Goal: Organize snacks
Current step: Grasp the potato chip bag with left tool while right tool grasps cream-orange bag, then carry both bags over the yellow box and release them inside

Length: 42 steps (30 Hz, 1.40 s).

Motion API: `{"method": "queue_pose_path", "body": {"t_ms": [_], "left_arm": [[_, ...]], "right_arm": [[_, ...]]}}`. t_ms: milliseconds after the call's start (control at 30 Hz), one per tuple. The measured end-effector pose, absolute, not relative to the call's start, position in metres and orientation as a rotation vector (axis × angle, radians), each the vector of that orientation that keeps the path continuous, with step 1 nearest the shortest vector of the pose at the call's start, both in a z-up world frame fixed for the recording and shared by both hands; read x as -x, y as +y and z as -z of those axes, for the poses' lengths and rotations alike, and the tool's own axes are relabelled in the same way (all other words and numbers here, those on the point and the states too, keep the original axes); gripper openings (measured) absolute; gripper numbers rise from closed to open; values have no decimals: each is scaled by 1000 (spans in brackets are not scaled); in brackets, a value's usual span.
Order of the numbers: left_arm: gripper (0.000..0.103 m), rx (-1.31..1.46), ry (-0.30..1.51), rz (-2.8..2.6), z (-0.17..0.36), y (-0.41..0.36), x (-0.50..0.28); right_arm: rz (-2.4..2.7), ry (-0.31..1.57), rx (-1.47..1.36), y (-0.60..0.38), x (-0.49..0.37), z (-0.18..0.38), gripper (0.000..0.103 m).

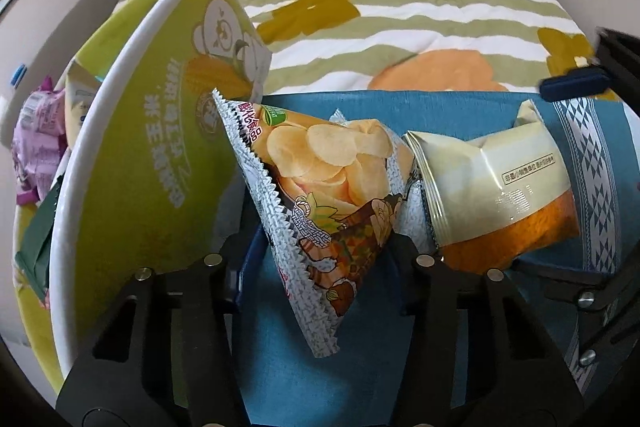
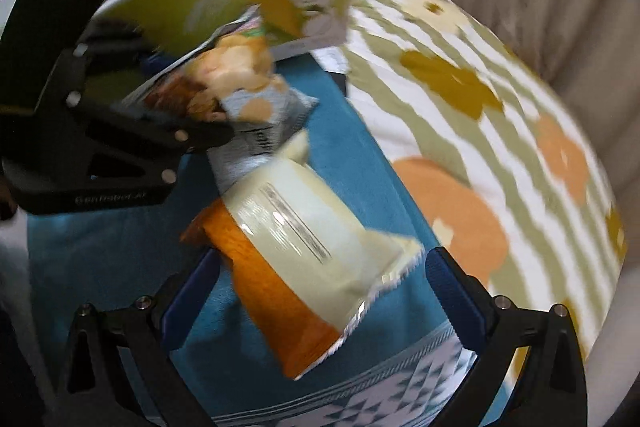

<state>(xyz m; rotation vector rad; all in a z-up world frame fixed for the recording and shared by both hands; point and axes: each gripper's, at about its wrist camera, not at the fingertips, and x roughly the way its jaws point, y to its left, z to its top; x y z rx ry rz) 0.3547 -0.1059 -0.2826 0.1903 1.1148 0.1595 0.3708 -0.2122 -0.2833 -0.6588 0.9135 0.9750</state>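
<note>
Striped, flowered bedspread [image 1: 400, 11] behind, blue cloth [image 1: 320, 367] in front. On that cloth: chip packet [image 1: 316, 183] tipped up between the pads of the left gripper [image 1: 320, 259], jaws narrowed onto its crimped lower half, apparently pinching it. Beside it, touching, cream-and-orange pastry packet [image 2: 296, 255], framed by the right gripper [image 2: 320, 291], jaws wide, nothing held, picture blurred. Both packets likely light, crinkly, slippery, crushable; best taken by the sealed edge. Green box [image 1: 140, 147] at left, white-rimmed, contents hidden; purple packets [image 1: 36, 139] beyond.
</note>
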Motion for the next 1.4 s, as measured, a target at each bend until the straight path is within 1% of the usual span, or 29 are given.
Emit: {"method": "queue_pose_path", "body": {"t_ms": [167,233,267,400,433,500,700,867,1133,1267,1400], "left_arm": [[41,-197,1112,-145,282,-104,-356],[39,-194,1111,-138,281,-103,-356],[38,-195,1109,-136,280,-102,-356],[35,-187,1103,-124,277,-99,-353],[33,-184,1101,-119,276,-98,-352],[33,-175,1095,-112,272,-96,-349],[33,-160,1057,-82,255,-98,-339],[33,-137,998,-46,223,-98,-325],[33,-94,855,9,140,-75,-302],[33,-86,793,22,102,-46,-295],[33,-94,758,28,79,-8,-296]], "right_arm": [[-1074,924,770,-196,-374,303,102],[-1087,947,769,-194,-376,309,91],[-1078,958,766,-194,-378,311,84],[-1054,971,733,-198,-376,308,77],[-1043,973,731,-199,-374,308,76],[-1020,974,729,-202,-369,306,74],[-941,1014,657,-222,-361,294,72],[-848,1032,571,-239,-357,270,72],[-744,988,462,-243,-343,198,72],[-691,949,420,-230,-332,161,72],[-639,911,373,-202,-326,131,72]]}}
